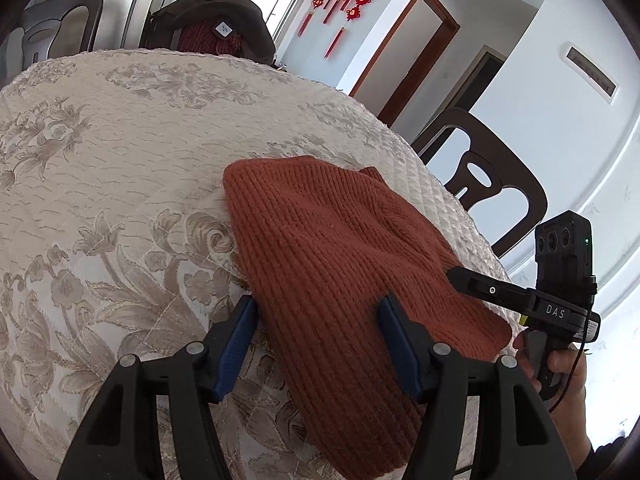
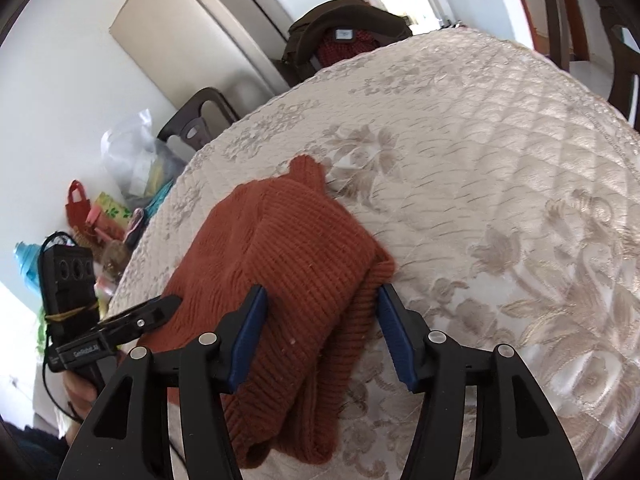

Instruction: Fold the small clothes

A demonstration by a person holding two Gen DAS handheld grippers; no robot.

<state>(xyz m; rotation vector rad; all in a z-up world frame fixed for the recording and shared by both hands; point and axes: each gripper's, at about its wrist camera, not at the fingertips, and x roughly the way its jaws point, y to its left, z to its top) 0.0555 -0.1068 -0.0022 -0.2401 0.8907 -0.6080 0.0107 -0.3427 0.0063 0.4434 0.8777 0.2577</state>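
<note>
A rust-orange ribbed knit garment (image 1: 332, 248) lies folded on the round table with the cream floral quilted cloth (image 1: 120, 168). In the left wrist view my left gripper (image 1: 318, 300) hovers open over the garment's near part, one blue pad at its left edge and the other above the knit. My right gripper (image 1: 472, 284), held by a hand, points at the garment's right edge. In the right wrist view the right gripper (image 2: 322, 289) is open, astride the garment's (image 2: 288, 248) layered corner without pinching it. The left gripper (image 2: 160, 306) reaches in from the left.
Dark wooden chairs (image 1: 492, 184) stand around the table, one at the far side draped with a dark bag and red knitwear (image 1: 212, 24). Bags and a blue bottle (image 2: 24, 264) sit on the floor by the wall, near a tall refrigerator (image 2: 192, 20).
</note>
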